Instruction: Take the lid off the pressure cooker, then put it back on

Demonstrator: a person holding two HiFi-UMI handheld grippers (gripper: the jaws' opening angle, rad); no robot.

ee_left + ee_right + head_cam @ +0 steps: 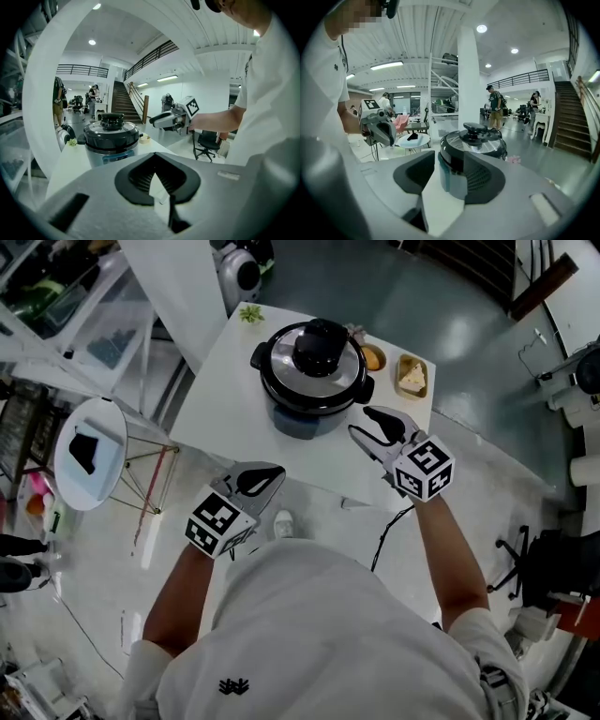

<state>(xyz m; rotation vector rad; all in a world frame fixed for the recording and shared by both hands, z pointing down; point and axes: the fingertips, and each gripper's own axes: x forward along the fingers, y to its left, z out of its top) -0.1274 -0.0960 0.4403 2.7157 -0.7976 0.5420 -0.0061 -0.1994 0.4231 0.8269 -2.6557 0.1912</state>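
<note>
Lid point(315, 354) sitting shut on the cooker point(302, 416) at the middle of the white desk point(230, 413), right fingers point(386, 424) hovering part-open and empty near its side, seemingly lining up for a grab, left fingers point(247, 486) waiting closed and empty off the near edge, desk standing in a bright open hall.

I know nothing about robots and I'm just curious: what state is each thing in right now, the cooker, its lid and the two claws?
pressure cooker: upright on the white table.
lid: on the cooker.
left gripper: shut, empty, clear of the cooker.
right gripper: open, empty, near the cooker, not touching it.
</note>
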